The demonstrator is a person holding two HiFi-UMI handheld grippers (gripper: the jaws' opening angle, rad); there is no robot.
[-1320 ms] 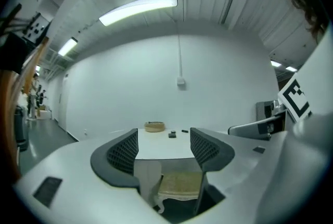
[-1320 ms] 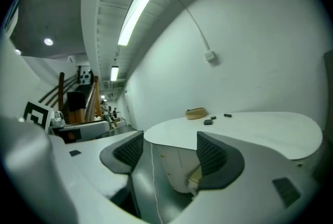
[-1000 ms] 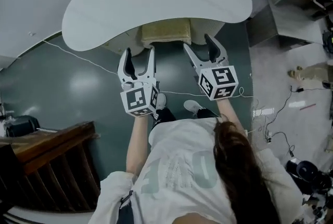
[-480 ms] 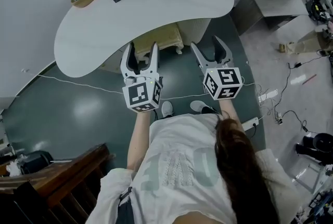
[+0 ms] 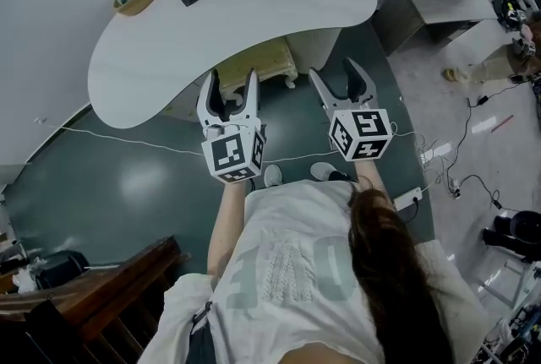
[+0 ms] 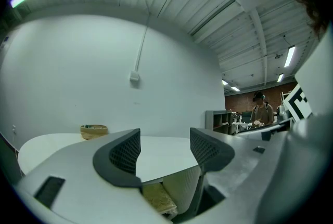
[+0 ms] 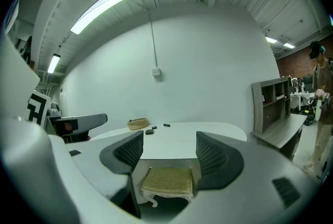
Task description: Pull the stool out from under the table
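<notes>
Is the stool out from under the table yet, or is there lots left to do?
Nothing is done yet: the stool sits tucked under the white table, with only part of its yellow seat poking out. In hand: the left tool and right tool hang open in front of it, holding nothing, not touching it. Left to do: grab the stool and pull it out.

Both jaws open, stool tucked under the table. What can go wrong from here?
1. The stool sits mostly under the table and only the seat's front shows. Reaching in, the left gripper or right gripper may knock the tabletop edge.
2. A cable lies between the stool and the shoes. A stool leg may snag it coming out, or a backward step may catch it.
</notes>
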